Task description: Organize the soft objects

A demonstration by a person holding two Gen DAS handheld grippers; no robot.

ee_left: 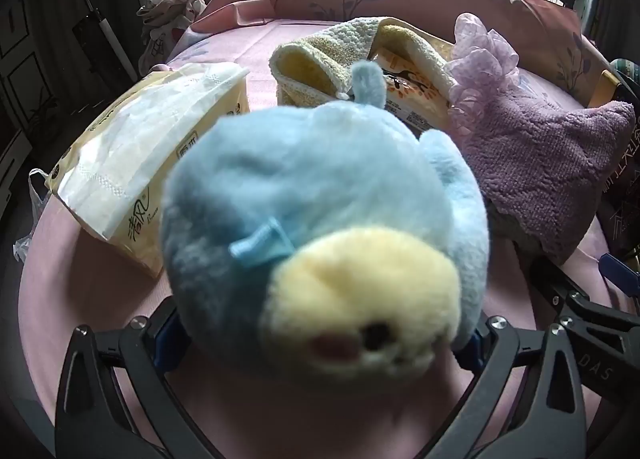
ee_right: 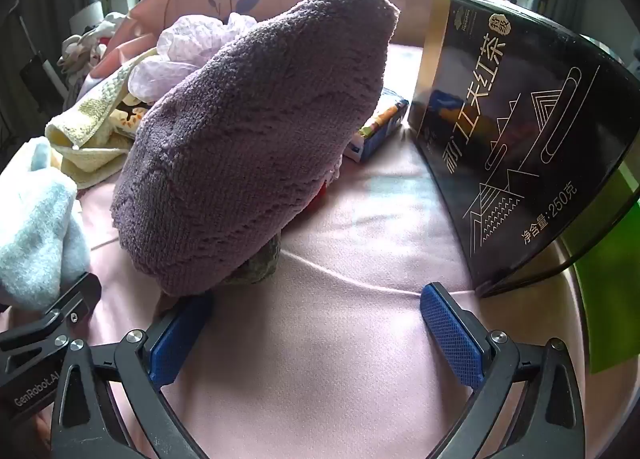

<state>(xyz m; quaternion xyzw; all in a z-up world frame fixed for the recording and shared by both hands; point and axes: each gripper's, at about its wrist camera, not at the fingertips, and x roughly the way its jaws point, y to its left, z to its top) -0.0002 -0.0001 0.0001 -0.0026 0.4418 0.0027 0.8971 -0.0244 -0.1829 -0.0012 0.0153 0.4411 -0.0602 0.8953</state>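
pink bedding (ee_right: 328, 359) under a window holds an unsorted heap, so organizing looks barely begun: left gripper (ee_left: 320, 343) gapes wide around the blue plush toy (ee_left: 320, 211), grip uncertain, while right gripper (ee_right: 316, 335) spreads empty beside the purple towel (ee_right: 256, 131).

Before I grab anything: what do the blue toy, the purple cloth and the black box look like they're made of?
Blue plush toy: soft pile fabric, matte and fuzzy, probably stuffed; its outline is rounded and furry.
Purple towel: terry-like looped cloth, matte, with a nubby ribbed texture; it drapes over something hidden.
Black tea box: rigid and glossy with metallic gold print; card or tin, I cannot tell which.
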